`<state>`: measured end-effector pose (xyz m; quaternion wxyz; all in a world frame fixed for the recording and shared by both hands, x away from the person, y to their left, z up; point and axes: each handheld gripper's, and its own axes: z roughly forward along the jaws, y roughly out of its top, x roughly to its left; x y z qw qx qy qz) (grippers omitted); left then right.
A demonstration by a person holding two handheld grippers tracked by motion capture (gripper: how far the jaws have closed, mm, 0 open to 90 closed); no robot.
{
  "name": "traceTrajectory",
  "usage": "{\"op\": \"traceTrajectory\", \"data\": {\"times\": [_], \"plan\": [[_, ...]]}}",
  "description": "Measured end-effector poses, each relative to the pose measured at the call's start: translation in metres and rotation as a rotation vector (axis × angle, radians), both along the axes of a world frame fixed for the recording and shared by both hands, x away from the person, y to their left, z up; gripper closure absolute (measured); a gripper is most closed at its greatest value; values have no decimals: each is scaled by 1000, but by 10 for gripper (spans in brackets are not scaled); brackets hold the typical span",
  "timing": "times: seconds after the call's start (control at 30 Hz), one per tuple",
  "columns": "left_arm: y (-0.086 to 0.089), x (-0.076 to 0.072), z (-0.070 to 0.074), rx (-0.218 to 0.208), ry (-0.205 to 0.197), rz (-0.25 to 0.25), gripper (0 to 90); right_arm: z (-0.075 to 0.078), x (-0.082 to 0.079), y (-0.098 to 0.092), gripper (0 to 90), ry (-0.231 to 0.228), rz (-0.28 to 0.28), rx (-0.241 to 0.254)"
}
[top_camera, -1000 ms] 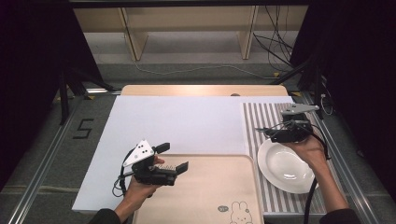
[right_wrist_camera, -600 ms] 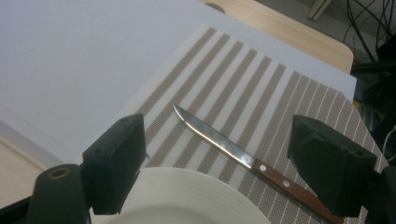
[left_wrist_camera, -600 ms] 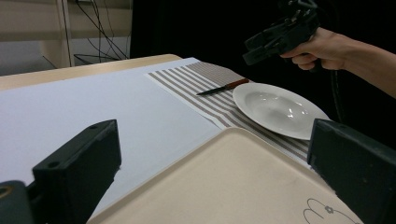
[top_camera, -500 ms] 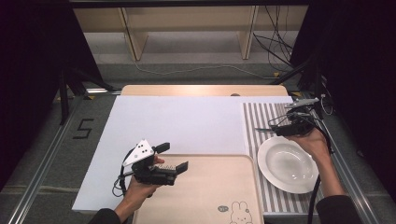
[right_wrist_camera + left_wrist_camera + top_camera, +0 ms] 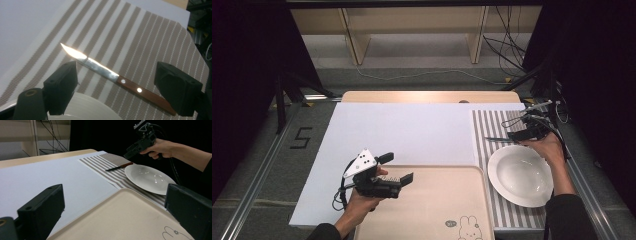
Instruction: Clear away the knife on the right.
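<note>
one knife [image 5: 117,79]; one white plate [image 5: 521,175]; one tray [image 5: 432,210]; one striped mat [image 5: 492,125]

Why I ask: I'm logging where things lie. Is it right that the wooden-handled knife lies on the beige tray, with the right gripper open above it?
Not quite. The knife lies on the striped mat, not the tray; the right gripper view shows it. The right gripper is indeed open above it.

Both grippers' fingers [image 5: 62,82] apart
</note>
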<state>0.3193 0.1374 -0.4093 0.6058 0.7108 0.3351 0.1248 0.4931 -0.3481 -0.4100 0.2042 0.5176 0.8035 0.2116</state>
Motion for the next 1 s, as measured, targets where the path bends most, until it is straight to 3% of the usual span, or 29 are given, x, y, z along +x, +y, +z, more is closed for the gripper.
{"op": "traceTrajectory", "data": {"times": [0.4, 1.0], "plan": [[0, 0, 0, 1, 1, -1, 27, -16, 15, -15, 214, 106, -68, -17], [0, 1, -1, -3, 5, 2, 27, -39, 33, -22, 241, 206, -78, -68]]}}
